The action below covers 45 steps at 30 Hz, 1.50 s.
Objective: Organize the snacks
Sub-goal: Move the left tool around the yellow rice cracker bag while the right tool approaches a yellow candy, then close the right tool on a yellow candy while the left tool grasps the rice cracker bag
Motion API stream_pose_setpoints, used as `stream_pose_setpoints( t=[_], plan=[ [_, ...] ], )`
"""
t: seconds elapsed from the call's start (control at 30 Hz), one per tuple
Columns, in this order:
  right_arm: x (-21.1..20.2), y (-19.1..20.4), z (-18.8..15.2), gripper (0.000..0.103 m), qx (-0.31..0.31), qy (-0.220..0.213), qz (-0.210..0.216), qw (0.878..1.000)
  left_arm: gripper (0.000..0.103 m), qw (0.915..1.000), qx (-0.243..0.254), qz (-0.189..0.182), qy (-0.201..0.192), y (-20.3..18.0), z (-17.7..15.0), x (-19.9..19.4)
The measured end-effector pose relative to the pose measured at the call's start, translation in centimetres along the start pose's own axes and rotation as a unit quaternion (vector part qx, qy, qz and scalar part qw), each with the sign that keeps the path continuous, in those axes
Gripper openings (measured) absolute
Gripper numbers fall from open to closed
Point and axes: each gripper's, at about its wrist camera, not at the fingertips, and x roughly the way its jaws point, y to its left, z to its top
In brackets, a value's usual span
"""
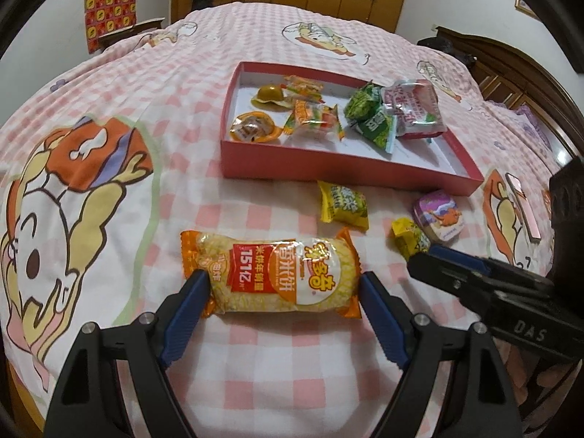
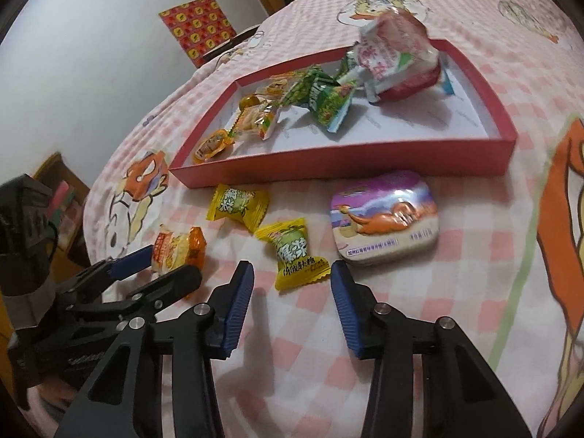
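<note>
The left gripper (image 1: 283,281) has its jaws spread around the orange rice-cracker pack (image 1: 270,275) — blue pads at both crimped ends, whether they press it I cannot tell. The right gripper (image 2: 290,273) is spread too, holding nothing, its fingers either side of a yellow candy (image 2: 294,255) on the checked bedspread (image 2: 292,346). Just beyond lie a second yellow candy (image 2: 237,204) and a purple tin (image 2: 385,217), near the red box's (image 2: 328,169) front wall (wrapped snacks already inside).
</note>
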Motion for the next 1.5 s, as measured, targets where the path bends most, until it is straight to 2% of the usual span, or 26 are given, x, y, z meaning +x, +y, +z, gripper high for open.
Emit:
stream_pose_setpoints(
  t=[0.33,0.83,1.03,1.17,1.33,1.47,1.5],
  plan=[
    [0.4,0.8,0.0,0.044,-0.037,-0.018,-0.015,0.999,0.086,1.0,-0.003,0.005,0.0,0.1,0.5,-0.1],
    [1.6,1.9,0.2,0.052,-0.056,-0.028,-0.055,0.997,0.086,0.9994,0.009,-0.029,-0.018,1.5,0.8,-0.3],
    [1.5,2.1,0.3,0.052,-0.05,-0.034,-0.062,0.996,0.086,0.9986,0.021,-0.047,-0.012,1.8,1.1,-0.1],
    [1.5,1.9,0.4,0.047,-0.044,-0.035,-0.068,0.996,0.086,0.9983,0.021,-0.053,-0.013,2.0,1.1,0.3],
    [1.7,2.1,0.2,0.036,-0.052,-0.039,-0.088,0.994,0.086,0.9985,0.019,-0.048,-0.017,2.0,0.9,0.3],
    [1.5,1.7,0.1,0.028,-0.044,-0.045,-0.083,0.995,0.086,0.9989,0.016,-0.04,-0.02,2.0,0.7,0.0],
    [1.4,1.5,0.1,0.02,-0.042,-0.047,-0.081,0.995,0.086,0.999,0.014,-0.038,-0.02,2.0,0.7,-0.1]
  ],
)
